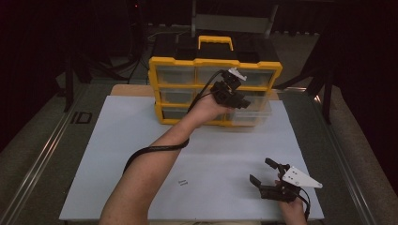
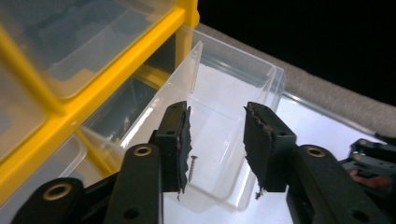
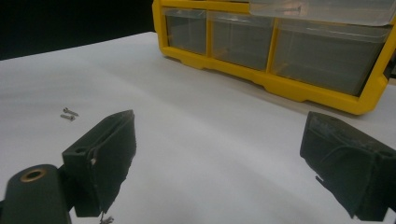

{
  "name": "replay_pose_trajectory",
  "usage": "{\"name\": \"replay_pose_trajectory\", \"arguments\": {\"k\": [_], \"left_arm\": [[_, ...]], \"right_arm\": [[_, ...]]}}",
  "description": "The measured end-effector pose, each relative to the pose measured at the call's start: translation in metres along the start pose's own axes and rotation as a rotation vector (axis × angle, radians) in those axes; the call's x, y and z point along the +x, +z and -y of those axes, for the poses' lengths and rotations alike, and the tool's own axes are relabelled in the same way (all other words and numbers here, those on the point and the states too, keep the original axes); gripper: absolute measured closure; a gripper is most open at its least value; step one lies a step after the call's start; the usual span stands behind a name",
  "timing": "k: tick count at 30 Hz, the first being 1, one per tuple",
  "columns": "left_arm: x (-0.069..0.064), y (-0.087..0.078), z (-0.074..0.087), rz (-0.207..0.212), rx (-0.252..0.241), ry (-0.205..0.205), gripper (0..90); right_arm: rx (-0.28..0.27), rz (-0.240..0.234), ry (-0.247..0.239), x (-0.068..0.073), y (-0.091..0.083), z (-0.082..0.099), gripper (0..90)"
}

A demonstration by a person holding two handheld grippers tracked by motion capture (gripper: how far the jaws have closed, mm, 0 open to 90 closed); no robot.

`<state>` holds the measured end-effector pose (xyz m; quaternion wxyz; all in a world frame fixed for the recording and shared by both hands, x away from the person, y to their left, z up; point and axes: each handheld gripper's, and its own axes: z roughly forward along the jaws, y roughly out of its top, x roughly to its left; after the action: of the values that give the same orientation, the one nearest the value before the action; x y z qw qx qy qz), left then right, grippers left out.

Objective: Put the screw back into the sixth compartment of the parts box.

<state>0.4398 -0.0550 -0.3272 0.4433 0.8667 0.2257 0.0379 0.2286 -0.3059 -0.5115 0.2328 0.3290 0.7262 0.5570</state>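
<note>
Right tool [image 1: 264, 172] rests wide open (empty); left tool [image 2: 217, 140], part-open, hovers over pulled-out drawer [image 2: 233, 93].

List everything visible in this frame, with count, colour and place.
organiser: one, yellow frame with clear drawers, far edge of the sheet
pulled-out drawer: one, clear, under the left tool
screw in drawer: one, dark, on the drawer's floor
loose screws: two, dark, near side of the sheet
sheet: one, white, covering the table
left tool: one, black, jaws apart above the drawer
right tool: one, black, jaws open, near right corner
</note>
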Motion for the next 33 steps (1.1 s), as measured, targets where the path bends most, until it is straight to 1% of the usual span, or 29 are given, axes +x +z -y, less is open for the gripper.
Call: {"name": "replay_pose_trajectory", "arguments": {"k": [2, 3, 8, 10, 11, 12, 13, 17, 18, 20, 21, 23, 26, 27, 29, 31, 32, 33], "left_arm": [[0.002, -0.008, 0.004, 0.007, -0.023, -0.004, 52.7], [0.002, -0.012, 0.005, 0.010, -0.030, -0.003, 52.7], [0.003, -0.030, 0.017, 0.012, -0.060, -0.010, 42.6], [0.003, -0.037, 0.022, 0.009, -0.062, -0.005, 39.1], [0.002, -0.040, 0.025, 0.005, -0.067, -0.002, 36.2], [0.001, -0.044, 0.027, -0.005, -0.066, 0.004, 35.3], [0.001, -0.047, 0.030, -0.005, -0.075, 0.005, 33.9], [0.000, -0.060, 0.043, -0.008, -0.089, 0.013, 26.9], [-0.001, -0.063, 0.047, -0.010, -0.091, 0.013, 26.6], [-0.001, -0.068, 0.054, -0.034, -0.094, 0.001, 21.2], [-0.002, -0.070, 0.058, -0.033, -0.095, -0.001, 20.7], [-0.003, -0.074, 0.066, -0.054, -0.088, 0.014, 20.2], [-0.004, -0.080, 0.077, -0.046, -0.091, 0.006, 17.4], [-0.004, -0.081, 0.081, -0.038, -0.093, 0.002, 16.8], [-0.005, -0.084, 0.087, -0.040, -0.095, -0.002, 15.2], [-0.007, -0.087, 0.093, -0.035, -0.094, -0.007, 15.2], [-0.009, -0.088, 0.096, -0.038, -0.094, -0.004, 15.2], [-0.010, -0.090, 0.099, -0.032, -0.093, -0.001, 15.2]], "right_arm": [[0.001, 0.000, 0.005, 0.000, 0.000, 0.000, 10.5], [0.001, 0.000, 0.005, 0.000, 0.000, 0.000, 10.5], [0.004, -0.002, 0.001, 0.000, 0.001, 0.000, 10.6], [0.006, 0.000, 0.001, 0.000, 0.001, 0.000, 10.5], [0.006, -0.001, 0.000, 0.000, 0.001, 0.000, 10.6], [0.006, 0.000, 0.001, 0.001, 0.001, 0.000, 10.5], [0.006, 0.000, -0.001, 0.001, 0.001, 0.000, 10.6], [0.005, 0.004, -0.002, 0.001, 0.000, 0.000, 10.5], [0.006, 0.003, -0.002, 0.001, 0.000, 0.000, 10.6], [0.006, 0.001, 0.000, 0.001, 0.001, 0.000, 10.5], [0.008, 0.002, 0.000, 0.001, 0.001, 0.000, 10.6], [0.010, 0.002, -0.004, 0.001, 0.002, 0.000, 10.6], [0.010, 0.003, -0.007, 0.002, 0.001, 0.000, 10.6], [0.009, 0.003, -0.006, 0.002, 0.001, 0.000, 10.6], [0.012, 0.004, -0.005, 0.002, 0.001, 0.000, 10.5], [0.011, 0.001, -0.006, 0.002, 0.001, 0.000, 10.6], [0.011, 0.000, -0.008, 0.003, 0.002, 0.000, 10.6], [0.010, 0.001, -0.009, 0.003, 0.002, 0.000, 10.5]]}}
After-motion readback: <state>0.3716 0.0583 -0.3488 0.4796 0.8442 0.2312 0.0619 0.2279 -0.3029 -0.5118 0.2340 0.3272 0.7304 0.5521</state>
